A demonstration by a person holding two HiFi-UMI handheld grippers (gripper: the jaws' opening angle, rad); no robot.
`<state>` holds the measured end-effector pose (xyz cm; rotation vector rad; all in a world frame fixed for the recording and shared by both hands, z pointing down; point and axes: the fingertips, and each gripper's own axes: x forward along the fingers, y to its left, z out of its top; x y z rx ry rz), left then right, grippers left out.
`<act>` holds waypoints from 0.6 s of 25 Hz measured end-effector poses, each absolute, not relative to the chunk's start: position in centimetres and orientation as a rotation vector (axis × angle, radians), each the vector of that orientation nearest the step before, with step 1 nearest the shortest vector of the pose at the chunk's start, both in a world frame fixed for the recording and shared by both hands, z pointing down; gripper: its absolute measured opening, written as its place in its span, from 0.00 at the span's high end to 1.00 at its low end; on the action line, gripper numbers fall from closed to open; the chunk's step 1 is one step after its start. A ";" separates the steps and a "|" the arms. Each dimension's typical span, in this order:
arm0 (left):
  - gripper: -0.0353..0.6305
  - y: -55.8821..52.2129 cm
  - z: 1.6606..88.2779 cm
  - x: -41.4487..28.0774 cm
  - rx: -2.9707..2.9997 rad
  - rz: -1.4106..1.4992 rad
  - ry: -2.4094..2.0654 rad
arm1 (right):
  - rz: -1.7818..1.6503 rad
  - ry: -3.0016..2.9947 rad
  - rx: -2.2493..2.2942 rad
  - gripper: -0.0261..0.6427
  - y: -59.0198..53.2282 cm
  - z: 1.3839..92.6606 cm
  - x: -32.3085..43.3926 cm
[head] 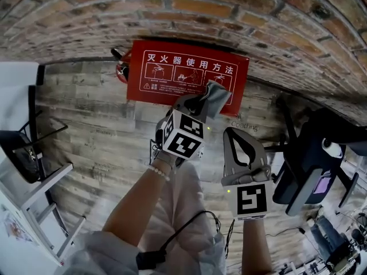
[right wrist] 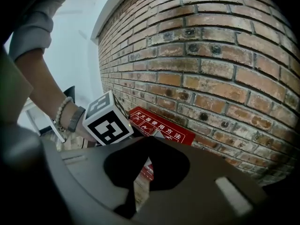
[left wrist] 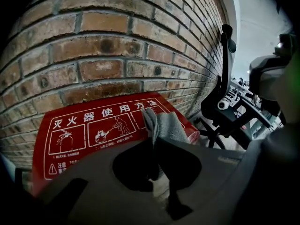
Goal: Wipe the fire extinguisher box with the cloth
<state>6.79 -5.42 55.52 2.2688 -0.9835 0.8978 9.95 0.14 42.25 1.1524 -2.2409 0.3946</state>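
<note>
The red fire extinguisher box [head: 172, 73] with white print stands on the floor against the brick wall. My left gripper [head: 202, 103] is shut on a grey cloth [head: 215, 96], which hangs over the box's right end. In the left gripper view the cloth [left wrist: 165, 124] sticks out past the closed jaws, right by the box's [left wrist: 89, 132] printed face; I cannot tell if it touches. My right gripper [head: 233, 133] hangs just right of the left one, short of the box, shut and empty. The right gripper view shows the box [right wrist: 161, 128] and the left gripper's marker cube [right wrist: 107, 119].
A black office chair [head: 309, 159] stands right of the box, its frame [left wrist: 225, 88] close to the cloth. A red extinguisher [head: 121, 70] stands at the box's left end. White furniture [head: 23, 153] lines the left side. The floor is wood plank [head: 92, 130].
</note>
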 end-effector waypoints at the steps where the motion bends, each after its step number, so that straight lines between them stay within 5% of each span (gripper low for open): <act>1: 0.93 -5.5 55.5 6.4 2.265 0.897 -0.989 | 0.393 -2.243 1.150 0.95 0.1 42.2 9.7; 15: 0.93 -6.2 55.5 0.6 2.208 0.886 -1.091 | 0.361 -2.266 1.092 0.95 -0.2 42.0 6.2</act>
